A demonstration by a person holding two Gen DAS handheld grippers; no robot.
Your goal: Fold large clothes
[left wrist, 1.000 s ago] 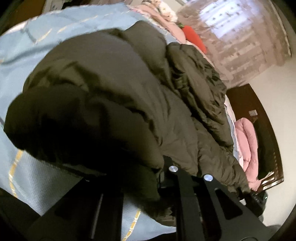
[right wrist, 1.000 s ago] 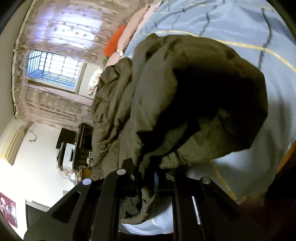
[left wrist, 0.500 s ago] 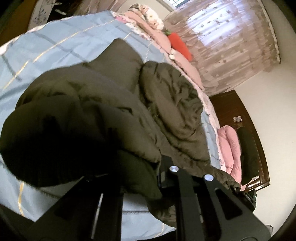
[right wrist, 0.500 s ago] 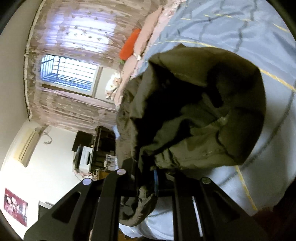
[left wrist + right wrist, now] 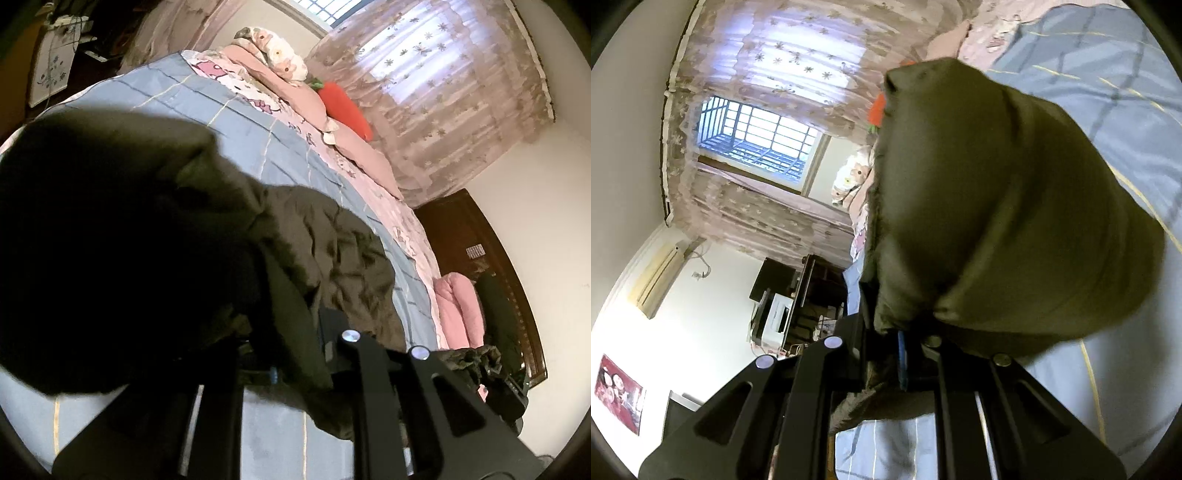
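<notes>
A bed (image 5: pixel 258 155) fills most of both views, covered with a blue checked bedspread (image 5: pixel 1108 96) crossed by thin yellow lines. Along its far edge lies a pink patterned sheet (image 5: pixel 373 192) with pink pillows (image 5: pixel 295 92) and an orange carrot-shaped cushion (image 5: pixel 343 107) against them. Behind the bed hangs a sheer flowered curtain (image 5: pixel 443 85) over a barred window (image 5: pixel 757 136). A dark wooden headboard (image 5: pixel 491 258) stands at one end, with a folded pink quilt (image 5: pixel 458 310) beside it.

The olive-green padded jacket (image 5: pixel 332 258) lies partly on the bedspread, and part of it is lifted clear of the bed. In the left wrist view a dark, shadowed bulge of the jacket hangs close to the lens, while the rest trails rumpled across the blue cover. In the right wrist view another puffed fold of it (image 5: pixel 997 206) billows just above the tool.

The left gripper (image 5: pixel 291 362) is pressed together on a fold of the jacket, with cloth draped over its fingers. The right gripper (image 5: pixel 897 354) is likewise pinched tight on the jacket's edge, and a strip of fabric hangs down below its fingers.
</notes>
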